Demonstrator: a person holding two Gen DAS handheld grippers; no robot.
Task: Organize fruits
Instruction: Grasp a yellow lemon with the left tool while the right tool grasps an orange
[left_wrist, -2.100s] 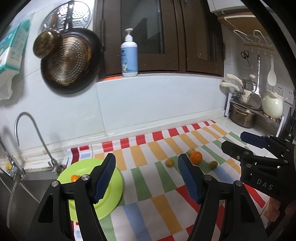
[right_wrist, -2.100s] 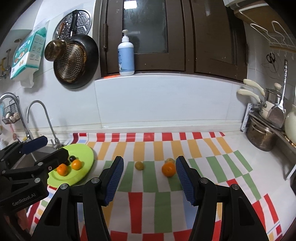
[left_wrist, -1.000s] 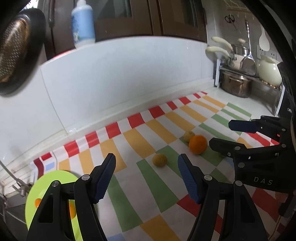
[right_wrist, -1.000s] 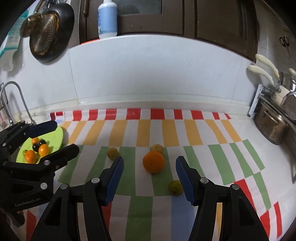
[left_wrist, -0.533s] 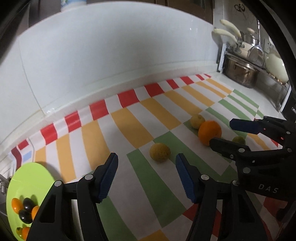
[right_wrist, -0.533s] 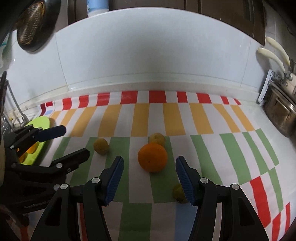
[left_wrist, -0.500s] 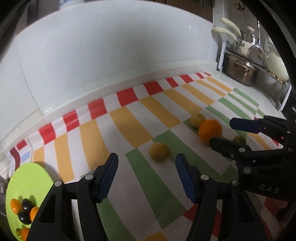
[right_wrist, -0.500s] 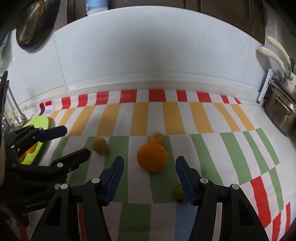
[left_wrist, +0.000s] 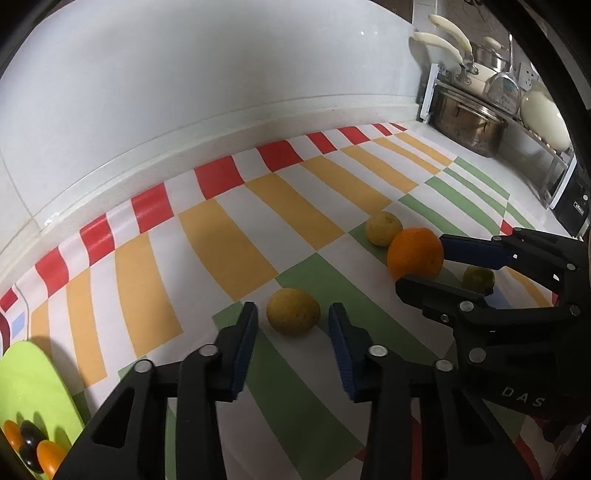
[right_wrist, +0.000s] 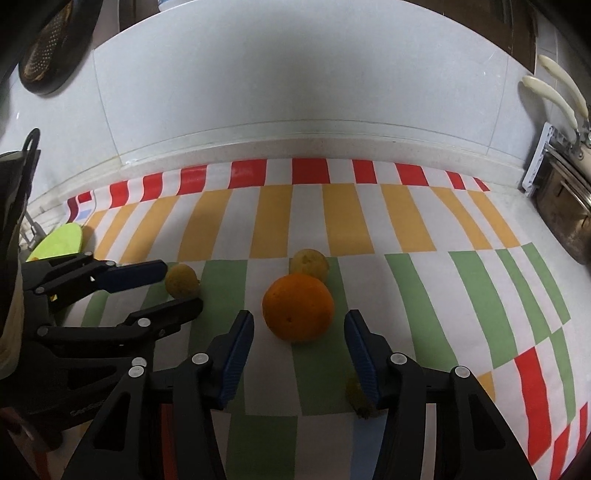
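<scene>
Left wrist: lemon (left_wrist: 293, 311) between spread fingertips (left_wrist: 246, 325).

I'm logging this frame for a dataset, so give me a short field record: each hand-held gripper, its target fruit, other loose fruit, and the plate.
left hand-held gripper: open, fingers either side of yellow fruit, not touching
right hand-held gripper: open, flanking orange
loose fruit: second yellow fruit behind orange; greenish fruit near the right hand-held gripper
green plate: small orange and dark fruits on it
surface: striped mat
</scene>
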